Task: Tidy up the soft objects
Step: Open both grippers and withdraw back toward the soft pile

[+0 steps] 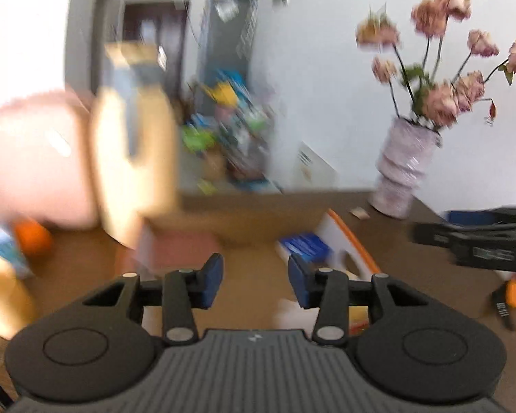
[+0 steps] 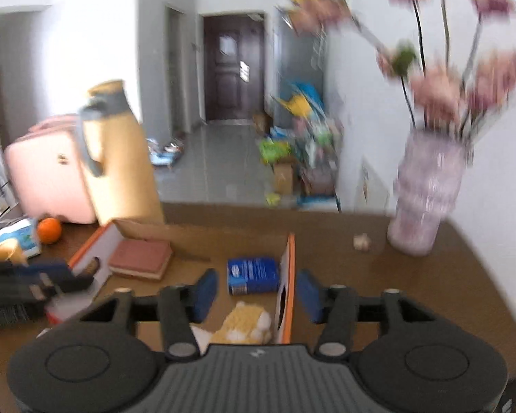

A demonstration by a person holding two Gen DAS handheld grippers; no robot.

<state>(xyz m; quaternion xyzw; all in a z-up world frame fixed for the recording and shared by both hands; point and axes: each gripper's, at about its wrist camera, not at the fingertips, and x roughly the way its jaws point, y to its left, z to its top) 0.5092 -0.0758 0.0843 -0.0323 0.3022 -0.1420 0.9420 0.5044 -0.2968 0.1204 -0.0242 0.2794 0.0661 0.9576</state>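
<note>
An open cardboard box (image 2: 287,275) with orange-edged white walls sits on the brown table (image 2: 430,282). Inside lie a pink pad (image 2: 139,260), a blue tissue pack (image 2: 253,275) and a yellow-and-white plush toy (image 2: 244,325). My right gripper (image 2: 256,292) is open and empty, above the box, its fingers straddling the box's right wall. My left gripper (image 1: 255,280) is open and empty above the box; the pink pad (image 1: 185,247) and the blue pack (image 1: 306,244) show ahead of it. The right gripper body (image 1: 478,241) shows at the right of the left wrist view.
A vase of pink flowers (image 2: 426,189) stands at the table's back right. A yellow bottle (image 2: 120,158), a pink case (image 2: 48,179) and an orange (image 2: 49,230) stand at the left. A small beige bit (image 2: 361,241) lies near the vase.
</note>
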